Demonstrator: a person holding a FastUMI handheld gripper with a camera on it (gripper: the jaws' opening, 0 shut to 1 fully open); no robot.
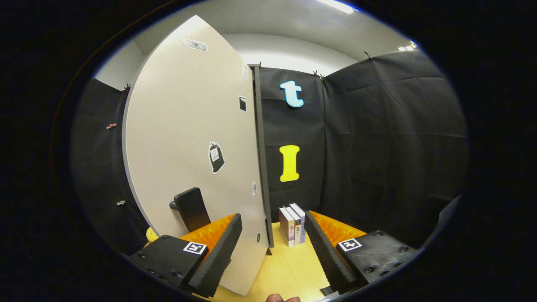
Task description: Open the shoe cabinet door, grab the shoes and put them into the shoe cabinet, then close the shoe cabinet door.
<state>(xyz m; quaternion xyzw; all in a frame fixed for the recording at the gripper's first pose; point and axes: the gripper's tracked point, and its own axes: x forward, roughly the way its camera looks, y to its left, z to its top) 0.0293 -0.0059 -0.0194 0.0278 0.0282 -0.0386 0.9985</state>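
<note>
The shoe cabinet door (188,138) is a tall beige panel with a few stickers and a dark right edge (261,159). It stands close in front of me at an angle. Its black handle (191,207) sticks out low on the panel, just beyond my left finger (218,251). My gripper (273,214) is open. The door's lower edge runs down between the fingers, close to the left one, and I cannot tell whether it touches. A small yellow object (151,235) peeks out left of the left finger; I cannot tell what it is.
Three upright books (293,224) stand on the yellow wooden tabletop (285,268), just ahead of my right finger (327,256). Black cloth walls close the booth behind and to the right. Part of a hand (282,298) shows at the near edge.
</note>
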